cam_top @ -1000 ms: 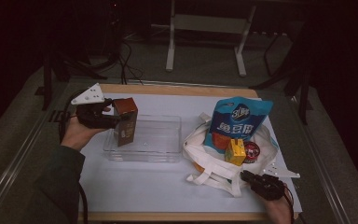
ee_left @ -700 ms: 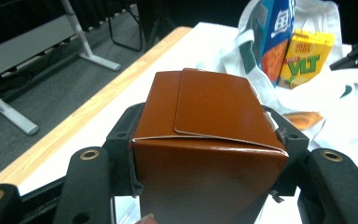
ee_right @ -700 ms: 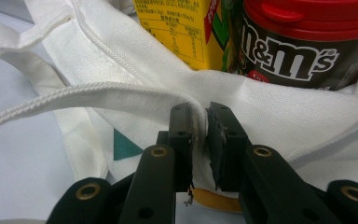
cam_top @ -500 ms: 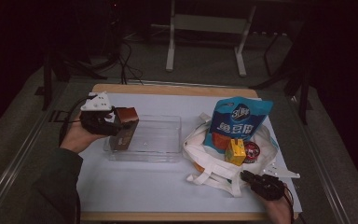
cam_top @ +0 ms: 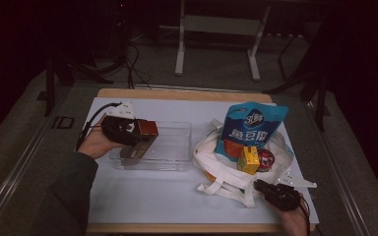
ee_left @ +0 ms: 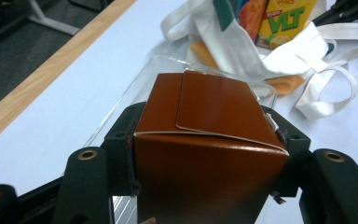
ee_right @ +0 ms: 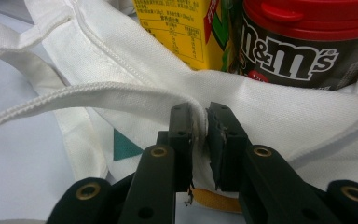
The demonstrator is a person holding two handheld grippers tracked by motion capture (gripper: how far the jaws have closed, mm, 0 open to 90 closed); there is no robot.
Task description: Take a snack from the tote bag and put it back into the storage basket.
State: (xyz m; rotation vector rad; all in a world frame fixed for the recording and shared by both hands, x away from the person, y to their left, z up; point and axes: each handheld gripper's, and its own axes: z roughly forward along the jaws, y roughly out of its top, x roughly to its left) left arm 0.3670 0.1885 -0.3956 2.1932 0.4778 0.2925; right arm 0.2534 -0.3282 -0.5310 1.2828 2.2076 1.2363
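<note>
A brown carton (cam_top: 145, 133) (ee_left: 209, 140) is clamped between the jaws of my left gripper (cam_top: 128, 132) (ee_left: 205, 158), tilted over the left end of a clear plastic tray (cam_top: 172, 147) (ee_left: 135, 93). My right gripper (cam_top: 270, 189) (ee_right: 199, 126) is shut on the rim of a white tote bag (cam_top: 226, 172) (ee_right: 279, 107) at the table's front right. Standing in the bag are a blue snack pouch (cam_top: 251, 128), a yellow juice box (cam_top: 248, 160) (ee_right: 186, 32) (ee_left: 284, 21) and a red-lidded M&M's tub (cam_top: 266, 160) (ee_right: 303, 42).
A white sheet (cam_top: 152, 196) covers the wooden table (cam_top: 177, 93). The bag's straps (cam_top: 221, 189) (ee_left: 331, 88) lie spread toward the front edge. Dark floor, cables and a metal stand (cam_top: 216, 29) lie beyond the table's far side.
My left gripper has turned the brown carton from upright to tilted and lowered it toward the tray's left end. The right gripper has stayed on the bag.
</note>
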